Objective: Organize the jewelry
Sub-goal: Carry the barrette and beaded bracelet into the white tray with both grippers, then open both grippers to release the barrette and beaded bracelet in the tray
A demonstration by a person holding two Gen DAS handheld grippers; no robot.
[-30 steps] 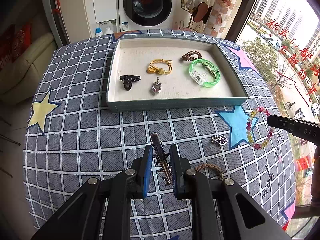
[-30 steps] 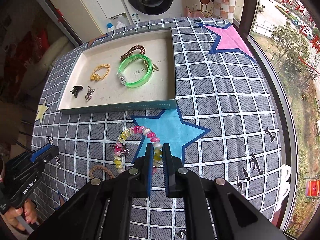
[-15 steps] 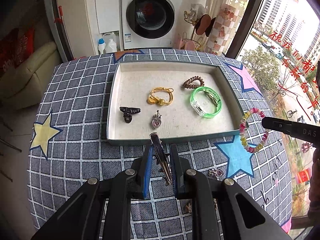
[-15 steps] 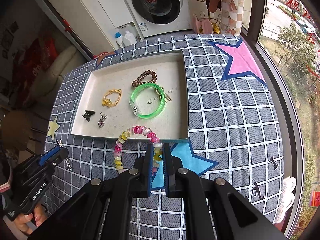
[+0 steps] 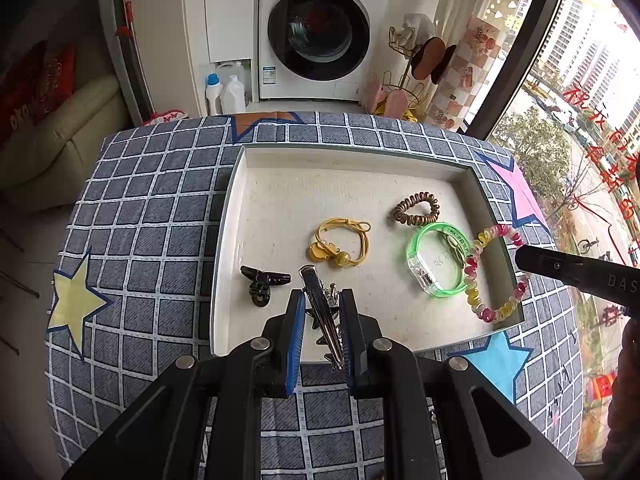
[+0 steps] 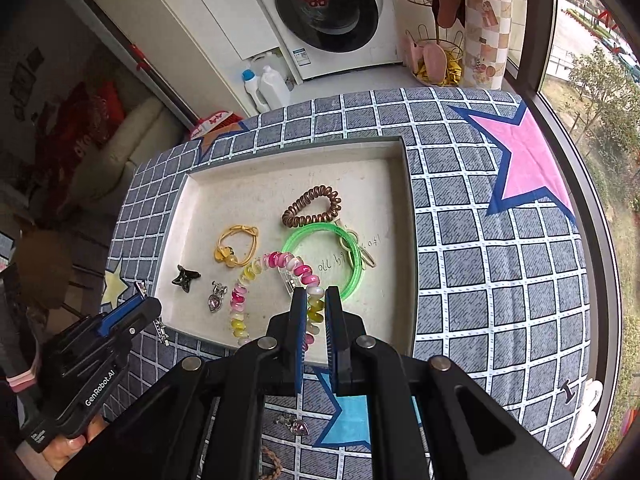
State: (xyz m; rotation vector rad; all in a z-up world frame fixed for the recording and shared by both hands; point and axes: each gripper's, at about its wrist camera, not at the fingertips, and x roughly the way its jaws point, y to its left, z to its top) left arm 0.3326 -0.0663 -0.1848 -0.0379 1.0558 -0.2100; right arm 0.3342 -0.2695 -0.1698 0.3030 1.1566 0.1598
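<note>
Nearest the left wrist camera, the left gripper (image 5: 322, 322) is closed on a metal hair clip (image 5: 320, 308), its blue-lined jaws pressed against the clip's sides above the near rim of the tray (image 5: 230, 240). The right gripper (image 6: 316, 320) is clamped on a pink, yellow and white beaded bracelet (image 6: 256, 268), whose loop hangs over the tray's near half; printed on the left gripper's body, seen from the right wrist, is "GenRobot.AI". The table is covered with a grey checked cloth (image 5: 152, 208) marked with yellow, blue and pink stars. On the cloth, under the right gripper, lie a small heart pendant (image 6: 298, 426) and a brown braided cord (image 6: 272, 460). Inside the cream-floored tray rest a black claw clip (image 5: 262, 282), another heart pendant (image 6: 216, 296), a yellow hair tie (image 5: 340, 242), a green translucent bangle (image 5: 436, 260) with handwriting on the tray floor inside its ring that I cannot read for sure, and, further back, a brown spiral hair tie (image 5: 416, 210). Beyond the table stand two detergent bottles (image 5: 224, 92) on the floor and a white front-loading washing machine (image 5: 320, 32); its brand lettering is too small to read. A cream sofa (image 5: 60, 136) sits to the left, and a window (image 5: 580, 100) with red Chinese characters on the right.
</note>
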